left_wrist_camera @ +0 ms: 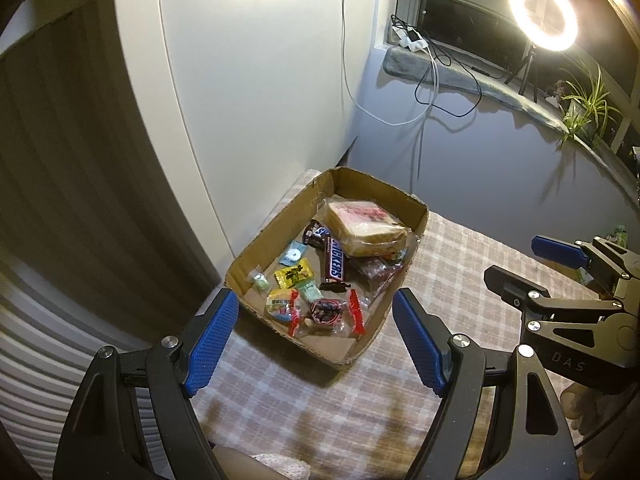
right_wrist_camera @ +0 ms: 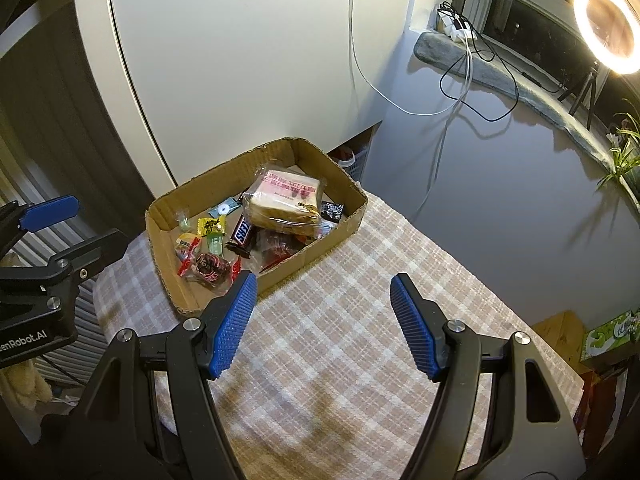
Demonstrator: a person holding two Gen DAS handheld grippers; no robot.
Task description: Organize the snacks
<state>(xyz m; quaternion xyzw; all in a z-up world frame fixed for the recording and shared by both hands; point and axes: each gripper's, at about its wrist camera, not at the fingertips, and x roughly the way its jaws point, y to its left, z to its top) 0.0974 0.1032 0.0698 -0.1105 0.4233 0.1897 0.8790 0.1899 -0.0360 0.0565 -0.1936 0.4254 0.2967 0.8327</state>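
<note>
A shallow cardboard box (left_wrist_camera: pixel 372 322) (right_wrist_camera: pixel 344 232) sits on a checked tablecloth at the table's far left corner. It holds a wrapped sandwich (left_wrist_camera: pixel 362 228) (right_wrist_camera: pixel 286 200), a Snickers bar (left_wrist_camera: pixel 334 262) (right_wrist_camera: pixel 243 232), a yellow candy (left_wrist_camera: pixel 294 273) (right_wrist_camera: pixel 211 225) and several other small wrapped sweets. My left gripper (left_wrist_camera: pixel 316 334) is open and empty, just in front of the box's near side. My right gripper (right_wrist_camera: pixel 322 322) is open and empty, above bare cloth to the right of the box. It also shows in the left wrist view (left_wrist_camera: pixel 532 264).
A white cabinet (left_wrist_camera: pixel 260 80) stands behind the box. The checked tablecloth (right_wrist_camera: pixel 360 280) covers the table. A ring light (left_wrist_camera: pixel 543 16), cables (left_wrist_camera: pixel 432 80) and a plant (left_wrist_camera: pixel 588 104) are on the window ledge. A green box (right_wrist_camera: pixel 608 334) lies past the table's right edge.
</note>
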